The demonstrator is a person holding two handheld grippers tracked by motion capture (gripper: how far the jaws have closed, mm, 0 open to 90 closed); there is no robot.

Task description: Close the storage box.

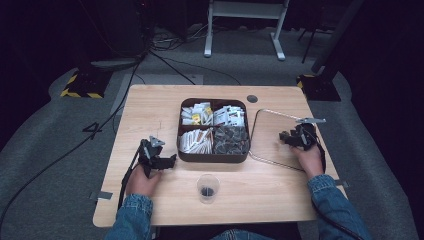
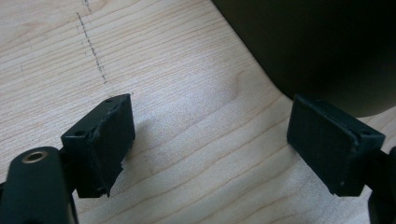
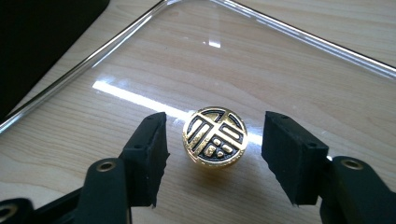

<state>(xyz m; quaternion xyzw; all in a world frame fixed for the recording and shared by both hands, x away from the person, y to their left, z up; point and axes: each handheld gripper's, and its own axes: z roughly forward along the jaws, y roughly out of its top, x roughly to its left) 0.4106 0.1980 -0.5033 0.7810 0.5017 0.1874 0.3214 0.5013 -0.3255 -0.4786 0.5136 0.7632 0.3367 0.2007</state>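
Observation:
A clear lid [image 1: 265, 145] lies flat on the table right of the box, with a round gold knob [image 3: 215, 136] bearing a black pattern at its middle. My right gripper [image 3: 219, 156] hangs low over the lid [image 3: 299, 35], its jaws open on either side of the knob with a gap at each pad. In the high view the right gripper [image 1: 286, 137] points left over the lid. My left gripper [image 1: 171, 160] rests on the table left of the box, open, with bare wood between its pads [image 2: 105, 140].
A dark four-part box [image 1: 213, 159] of sachets stands mid-table; its wall shows as the dark box corner [image 2: 327, 42] and the dark box side [image 3: 42, 42]. A clear cup [image 1: 207, 187] with something dark inside stands near the front edge.

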